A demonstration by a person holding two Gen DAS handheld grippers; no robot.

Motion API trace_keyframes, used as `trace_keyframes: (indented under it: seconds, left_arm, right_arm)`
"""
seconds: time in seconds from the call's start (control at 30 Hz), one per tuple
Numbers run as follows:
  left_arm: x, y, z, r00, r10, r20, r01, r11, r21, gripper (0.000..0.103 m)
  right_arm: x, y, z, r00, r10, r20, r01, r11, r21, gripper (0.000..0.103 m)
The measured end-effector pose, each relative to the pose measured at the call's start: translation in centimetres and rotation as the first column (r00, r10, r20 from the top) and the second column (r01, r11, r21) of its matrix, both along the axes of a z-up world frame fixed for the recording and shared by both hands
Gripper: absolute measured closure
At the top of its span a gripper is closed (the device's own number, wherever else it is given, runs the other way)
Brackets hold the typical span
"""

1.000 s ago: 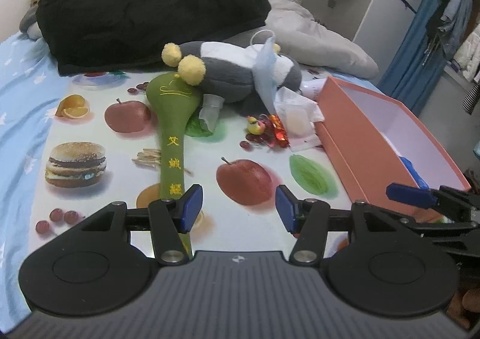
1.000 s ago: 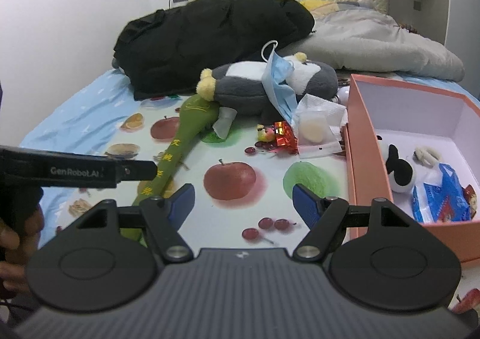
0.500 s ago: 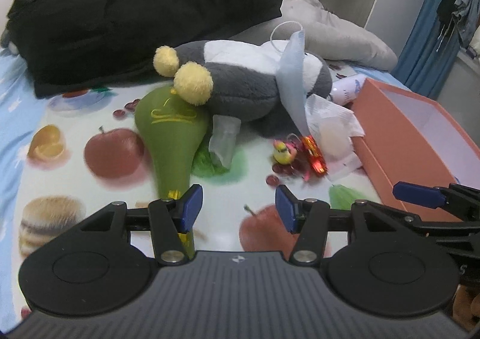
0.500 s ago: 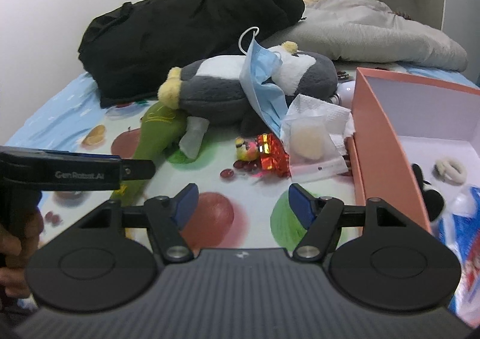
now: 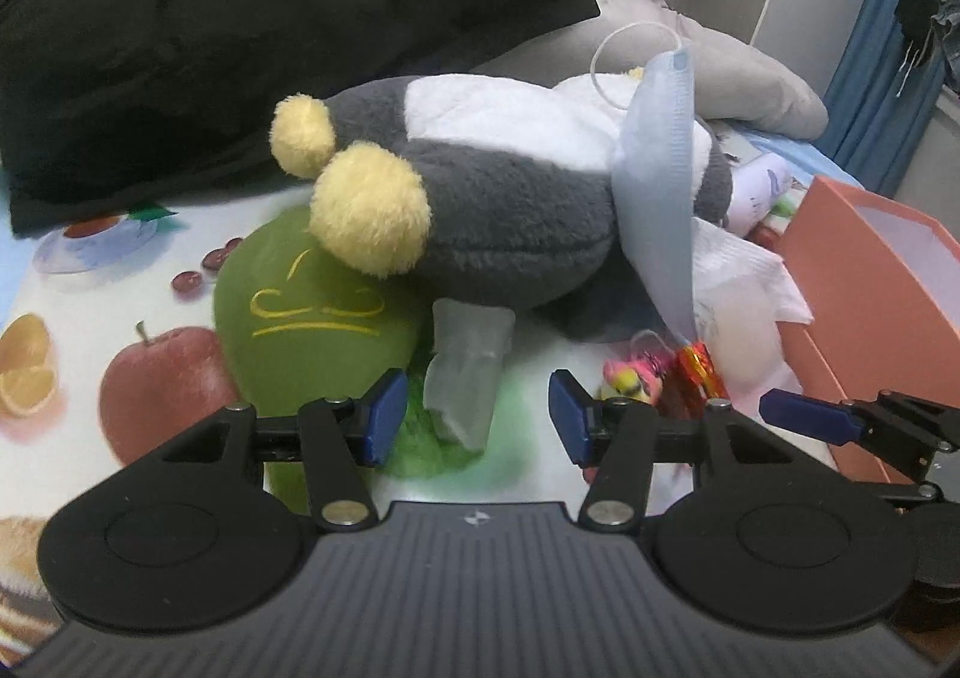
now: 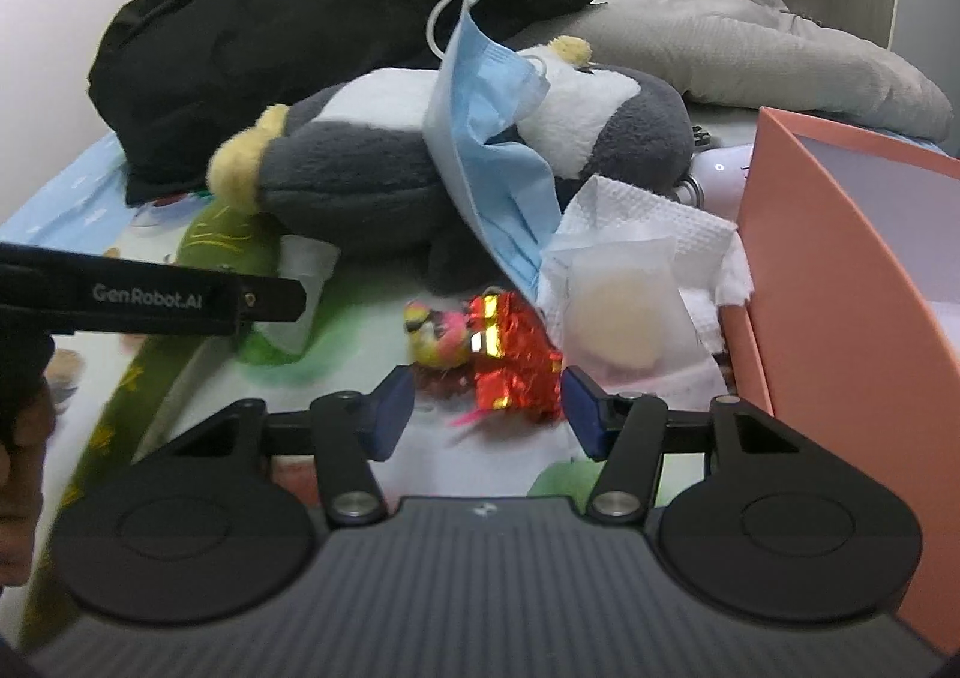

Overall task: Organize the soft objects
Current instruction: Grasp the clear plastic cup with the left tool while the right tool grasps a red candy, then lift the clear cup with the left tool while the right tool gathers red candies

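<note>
Right wrist view: closing right gripper framing a light, crinkly red foil trinket, best pinched across its middle.

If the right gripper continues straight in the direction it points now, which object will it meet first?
Most likely the shiny red foil ornament, lying just beyond the closing, still empty right gripper. Depth is unclear; the small yellow-pink toy beside it is close too.
</note>
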State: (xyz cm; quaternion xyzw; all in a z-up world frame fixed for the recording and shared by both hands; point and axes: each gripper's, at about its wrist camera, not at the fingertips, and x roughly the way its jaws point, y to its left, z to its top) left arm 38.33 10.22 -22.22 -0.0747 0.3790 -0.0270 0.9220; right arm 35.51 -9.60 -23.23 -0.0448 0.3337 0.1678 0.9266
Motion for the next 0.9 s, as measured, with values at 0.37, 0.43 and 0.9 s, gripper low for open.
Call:
trace_keyframes:
  seconds: [0.37, 0.43, 0.9]
  left_arm:
    - [2.6, -1.6, -1.7, 0.999, 0.039, 0.007, -0.040, 0.995, 0.091, 0.065]
    - [2.6, -1.4, -1.6, 0.999, 0.050, 0.011, -0.050, 0.995, 0.086, 0.070]
    - [-3.7, -1.8, 2.1, 0.997, 0.070, 0.033, -0.071, 0.996, 0.043, 0.079]
  right_arm:
    - [1.7, 0.2, -1.6, 1.000, 0.007, -0.017, -0.008, 1.000, -0.028, 0.070]
    - [1.5, 0.2, -1.3, 1.000, 0.008, -0.011, -0.008, 0.999, -0.032, 0.072]
    - [-3.7, 0.0, 1.8, 0.998, 0.066, 0.023, -0.065, 0.997, -0.043, 0.079]
